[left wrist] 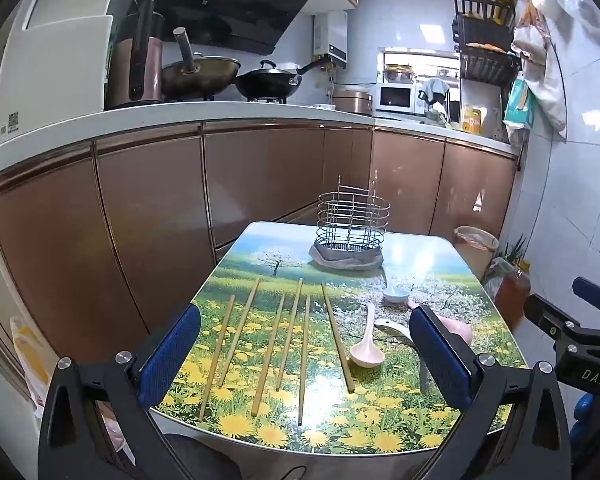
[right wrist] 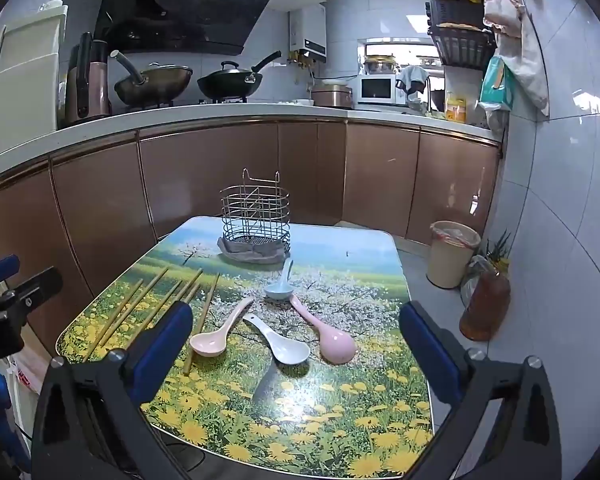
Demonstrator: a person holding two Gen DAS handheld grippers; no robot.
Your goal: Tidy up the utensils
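Several wooden chopsticks [left wrist: 274, 340] lie side by side on the flower-print table [left wrist: 339, 420], also seen in the right wrist view [right wrist: 156, 304]. A wire utensil holder [left wrist: 351, 220] [right wrist: 255, 216] stands empty on a cloth at the table's far end. Spoons lie on the right half: a pale pink one [right wrist: 220, 332], a white one [right wrist: 280, 340], a darker pink one [right wrist: 327, 332] and a small blue one [right wrist: 280, 284]. My left gripper [left wrist: 305, 356] is open above the chopsticks' near ends. My right gripper [right wrist: 296, 344] is open above the spoons. Both are empty.
Brown kitchen cabinets [left wrist: 160, 208] run close behind and left of the table. A beige bin [right wrist: 451, 252] and an amber bottle [right wrist: 485, 304] stand on the floor to the right, by the tiled wall. Woks sit on the counter stove [right wrist: 228, 80].
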